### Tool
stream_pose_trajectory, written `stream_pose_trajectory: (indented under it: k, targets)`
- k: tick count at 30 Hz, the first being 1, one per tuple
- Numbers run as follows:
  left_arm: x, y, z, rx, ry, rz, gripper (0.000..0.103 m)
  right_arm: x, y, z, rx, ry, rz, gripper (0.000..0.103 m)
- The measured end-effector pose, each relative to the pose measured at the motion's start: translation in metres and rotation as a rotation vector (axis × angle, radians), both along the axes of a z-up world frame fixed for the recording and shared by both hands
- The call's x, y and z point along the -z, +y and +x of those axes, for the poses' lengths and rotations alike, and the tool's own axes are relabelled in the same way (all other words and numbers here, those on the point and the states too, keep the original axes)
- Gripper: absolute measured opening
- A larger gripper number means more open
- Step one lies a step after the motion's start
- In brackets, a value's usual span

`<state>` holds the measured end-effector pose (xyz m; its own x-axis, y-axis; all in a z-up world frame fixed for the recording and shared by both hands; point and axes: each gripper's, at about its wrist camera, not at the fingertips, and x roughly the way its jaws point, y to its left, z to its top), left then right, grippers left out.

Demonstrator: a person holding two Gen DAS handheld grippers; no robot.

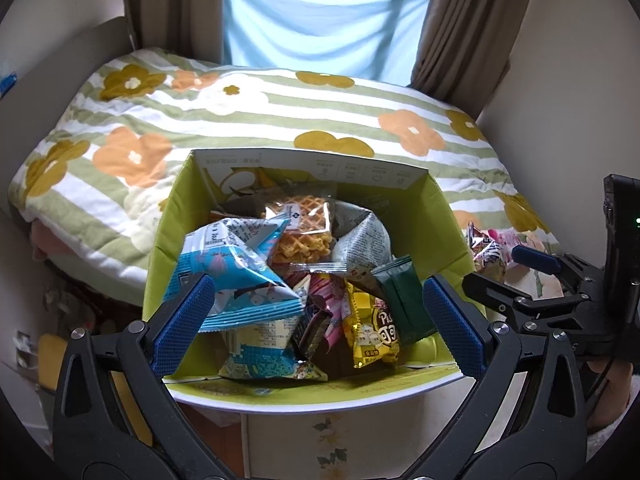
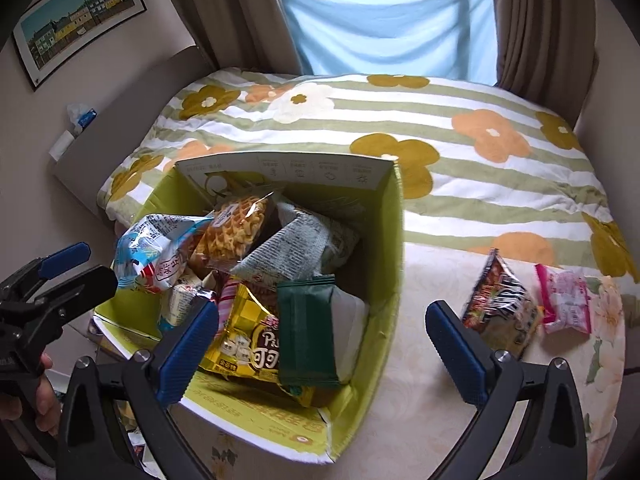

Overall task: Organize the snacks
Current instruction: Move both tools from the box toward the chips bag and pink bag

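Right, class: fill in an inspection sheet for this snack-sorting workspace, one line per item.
Surface: pale floral tabletop, against a flowered blanket.
Job's things: green box piled with snack packets; dark packet and pink packet lie outside, to its right.
Clutter: nothing seen.
Grippers: left hand-held gripper open over the box; right hand-held gripper open, empty.
Cables: nothing seen.
Surroundings: curtains, framed picture.

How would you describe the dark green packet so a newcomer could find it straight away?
Start at the green cardboard box full of snacks at the edge of the flowered bedspread. Look in its near right part, beside the yellow packet. The dark green packet is the only plain one, without pictures or bright print.
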<state>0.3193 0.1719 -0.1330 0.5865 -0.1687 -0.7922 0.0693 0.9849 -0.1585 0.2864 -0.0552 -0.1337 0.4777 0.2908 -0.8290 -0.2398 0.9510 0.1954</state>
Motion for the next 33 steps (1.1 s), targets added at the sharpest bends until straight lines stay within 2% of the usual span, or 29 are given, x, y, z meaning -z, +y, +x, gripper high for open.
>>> stream_pose_trajectory:
  k: [4,10,17,22,26,33]
  targets:
    - [-0.003,-0.014,0.001,0.047,-0.007,-0.011,0.103,-0.012,-0.022,-0.01,0.055,-0.028,-0.027,0.103]
    - [-0.012,-0.053,-0.001,0.097,-0.026,-0.014,0.103,-0.026,-0.081,-0.024,0.15,-0.057,-0.04,0.103]
    - [-0.019,-0.126,-0.007,0.139,-0.035,0.001,0.103,-0.034,-0.162,-0.033,0.179,-0.073,-0.073,0.103]
    - [-0.019,-0.188,-0.003,0.15,-0.032,0.018,0.103,-0.035,-0.213,-0.031,0.151,-0.075,-0.096,0.103]
    - [-0.01,-0.236,0.004,0.153,-0.017,0.037,0.103,-0.029,-0.25,-0.023,0.121,-0.068,-0.089,0.103]
    - [0.028,-0.301,0.026,0.129,0.055,0.048,0.103,-0.005,-0.295,0.0,0.084,-0.041,-0.044,0.103]
